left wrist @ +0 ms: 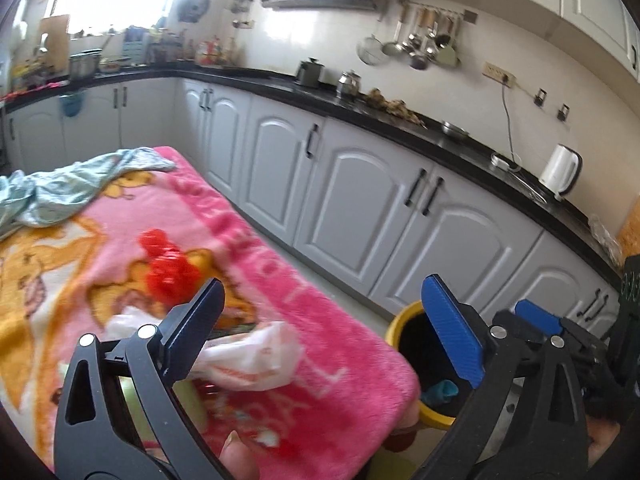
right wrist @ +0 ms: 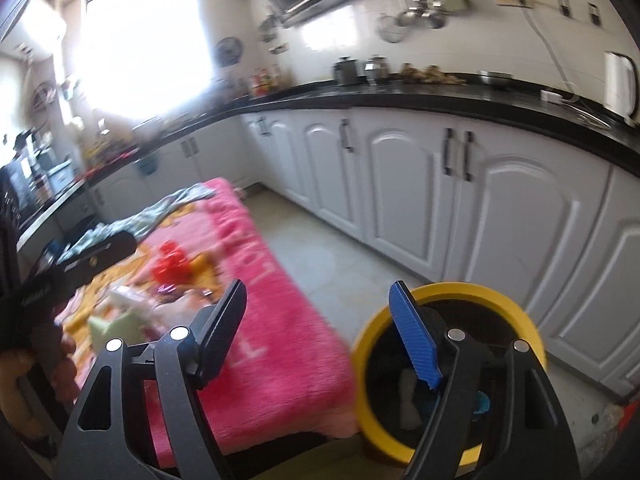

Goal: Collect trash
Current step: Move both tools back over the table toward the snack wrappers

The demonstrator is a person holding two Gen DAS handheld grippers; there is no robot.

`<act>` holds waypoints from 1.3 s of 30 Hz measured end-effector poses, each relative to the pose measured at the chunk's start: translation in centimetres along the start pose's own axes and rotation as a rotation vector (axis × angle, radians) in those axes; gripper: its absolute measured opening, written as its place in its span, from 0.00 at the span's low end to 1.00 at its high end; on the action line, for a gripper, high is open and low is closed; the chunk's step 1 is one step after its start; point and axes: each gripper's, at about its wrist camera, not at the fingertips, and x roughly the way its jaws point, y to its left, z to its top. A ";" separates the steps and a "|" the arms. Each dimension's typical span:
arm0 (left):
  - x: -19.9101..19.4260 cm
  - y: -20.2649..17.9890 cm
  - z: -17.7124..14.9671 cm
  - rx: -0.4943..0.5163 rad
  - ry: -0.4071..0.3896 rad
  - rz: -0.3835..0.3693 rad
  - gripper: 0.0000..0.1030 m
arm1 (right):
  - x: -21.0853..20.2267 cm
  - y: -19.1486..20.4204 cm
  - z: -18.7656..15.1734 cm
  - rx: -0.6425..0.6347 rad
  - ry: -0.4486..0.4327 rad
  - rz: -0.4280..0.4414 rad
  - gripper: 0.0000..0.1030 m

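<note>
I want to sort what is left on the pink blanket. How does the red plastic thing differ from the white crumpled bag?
The red plastic thing is bright red and bumpy; the white crumpled bag is pale, thin and wrinkled. The red thing lies further up the pink blanket; the bag lies near its closer edge, towards the yellow bin. Both rest on the blanket, outside the bin, and nothing holds them.

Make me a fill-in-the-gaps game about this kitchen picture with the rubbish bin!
1. The bin beside the table has a rim coloured ______.
2. The blanket over the table is mostly ______.
3. The kettle on the black counter is coloured ______.
4. The right tool has one black finger and one ______ finger.

Missing words: yellow; pink; white; blue
</note>
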 end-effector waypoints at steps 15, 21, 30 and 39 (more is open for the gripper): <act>-6.0 8.8 -2.1 -0.097 -0.009 0.127 0.88 | 1.1 9.7 -2.2 -0.177 0.075 0.176 0.69; -7.3 11.9 -4.1 -0.141 0.031 0.157 0.88 | 2.1 12.3 -4.0 -0.236 0.126 0.212 0.69; -7.7 15.8 -7.5 -0.231 0.128 0.164 0.88 | 4.2 14.2 -6.2 -0.284 0.194 0.218 0.69; -5.4 17.8 -11.5 -0.356 0.293 0.093 0.88 | 6.7 14.2 -7.2 -0.315 0.237 0.186 0.69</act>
